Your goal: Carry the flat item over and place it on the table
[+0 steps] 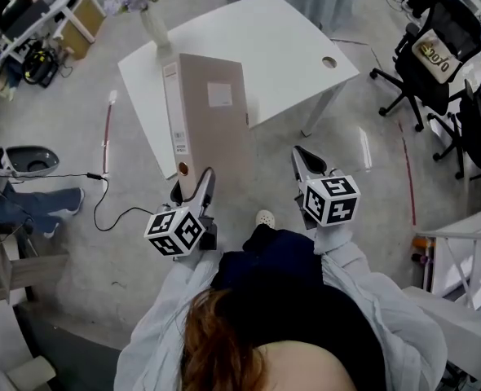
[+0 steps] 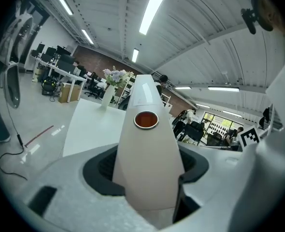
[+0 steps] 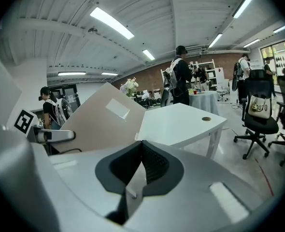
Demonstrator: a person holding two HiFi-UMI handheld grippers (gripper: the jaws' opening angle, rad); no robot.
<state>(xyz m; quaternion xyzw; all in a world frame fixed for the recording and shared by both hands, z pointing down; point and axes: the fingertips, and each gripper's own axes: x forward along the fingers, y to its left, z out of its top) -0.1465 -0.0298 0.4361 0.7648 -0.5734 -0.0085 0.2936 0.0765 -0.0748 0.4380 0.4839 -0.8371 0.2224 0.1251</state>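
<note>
Am carrying binder (image 1: 212,120), pinched in my left gripper (image 1: 193,184) jaws, level toward counter (image 1: 281,47) at 12 o'clock; right gripper (image 1: 307,163) jaws pressed together.

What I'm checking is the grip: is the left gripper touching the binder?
Touching. The left gripper view shows the left gripper with both jaws pressed against the sides of the binder, no gap on either side.

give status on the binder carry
Left gripper shut on binder spine; right gripper shut, empty. Binder in the air by white table, not down. Vase on table's far corner.
</note>
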